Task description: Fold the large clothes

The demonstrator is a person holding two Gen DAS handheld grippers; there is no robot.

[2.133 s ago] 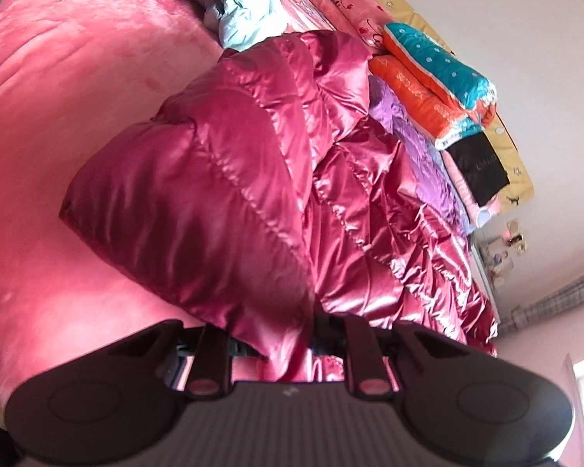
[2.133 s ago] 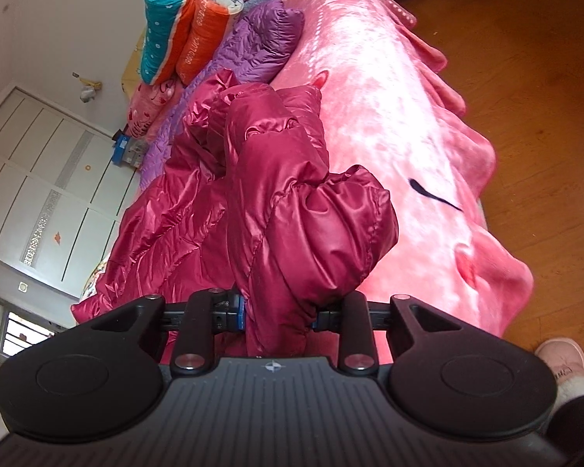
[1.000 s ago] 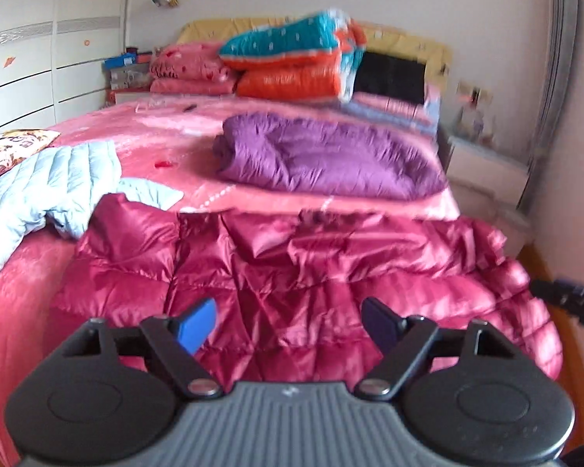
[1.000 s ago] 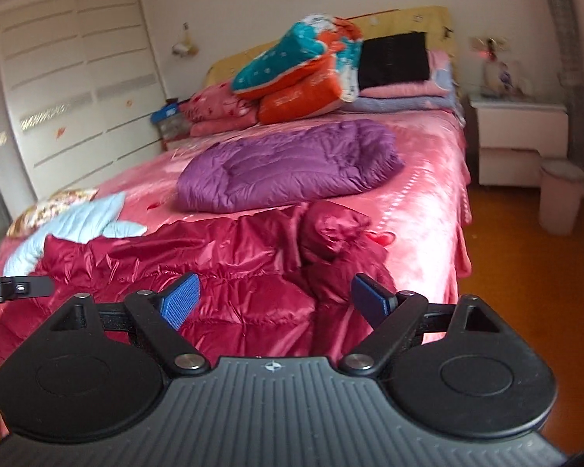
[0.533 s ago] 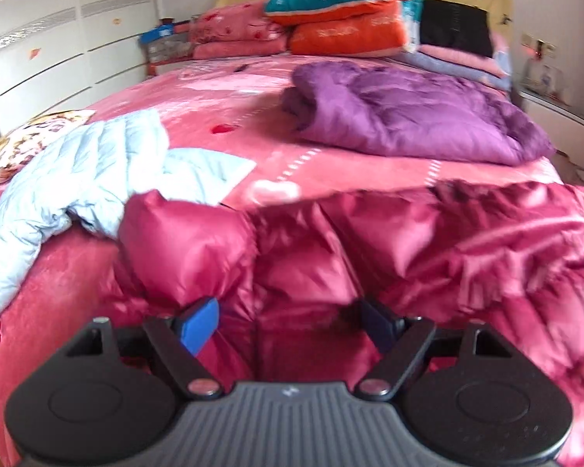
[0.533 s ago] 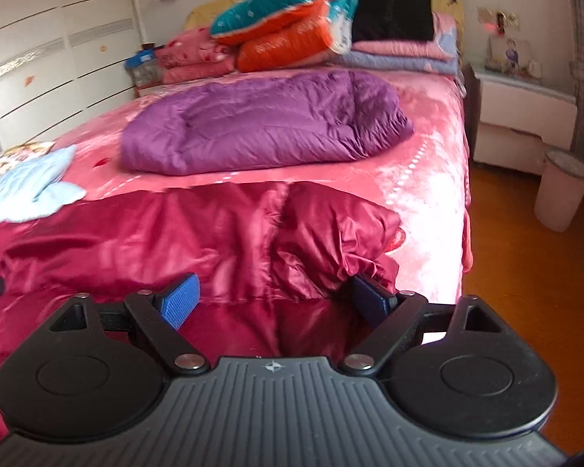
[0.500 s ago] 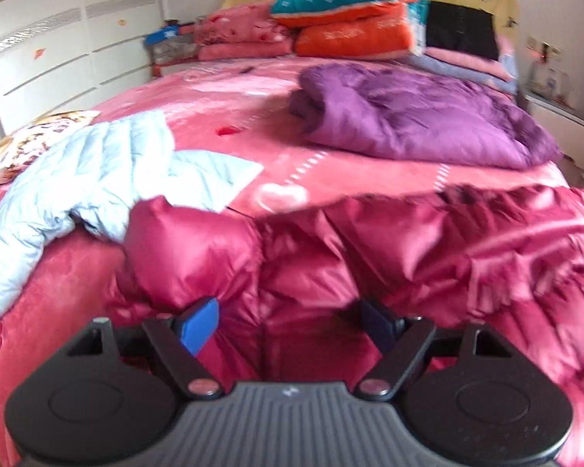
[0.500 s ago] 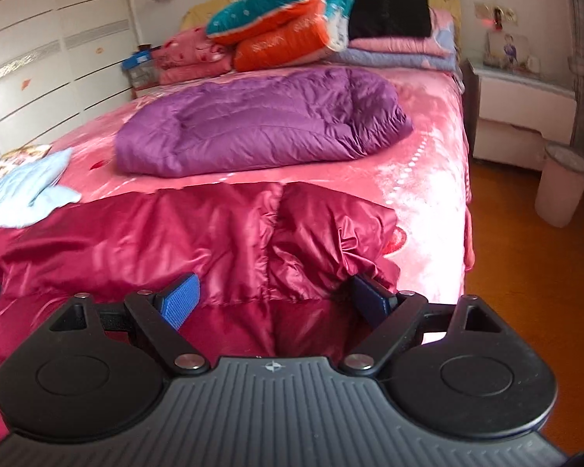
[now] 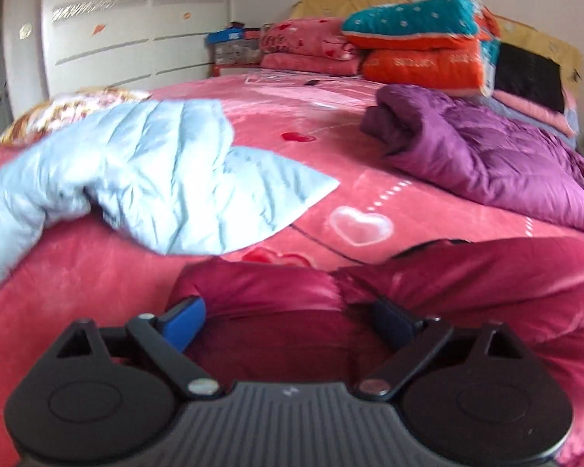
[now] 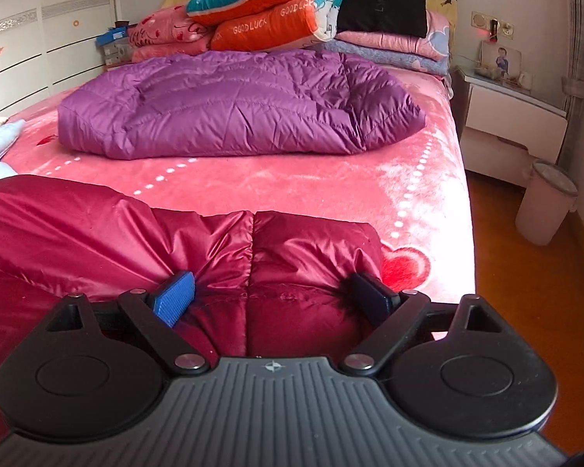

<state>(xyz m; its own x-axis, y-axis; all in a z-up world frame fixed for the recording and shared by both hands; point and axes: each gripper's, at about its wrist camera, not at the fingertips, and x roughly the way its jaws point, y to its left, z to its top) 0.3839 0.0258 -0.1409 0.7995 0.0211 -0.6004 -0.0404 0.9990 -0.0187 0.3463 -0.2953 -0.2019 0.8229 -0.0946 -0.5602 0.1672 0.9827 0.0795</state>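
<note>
In the left wrist view, the left hand-held gripper (image 9: 290, 321) was spread wide, its blue fingers (image 9: 183, 323) pressed against the near corner of the crimson down jacket (image 9: 467, 284) without pinching it. The jacket lay along the near edge of the pink bed (image 9: 331, 116), with a light blue jacket (image 9: 136, 179) far left.

In the right wrist view, the right hand-held gripper (image 10: 270, 297) was likewise released, straddling the jacket's (image 10: 136, 233) right end. A purple jacket (image 10: 233, 105) lay farther back.
</note>
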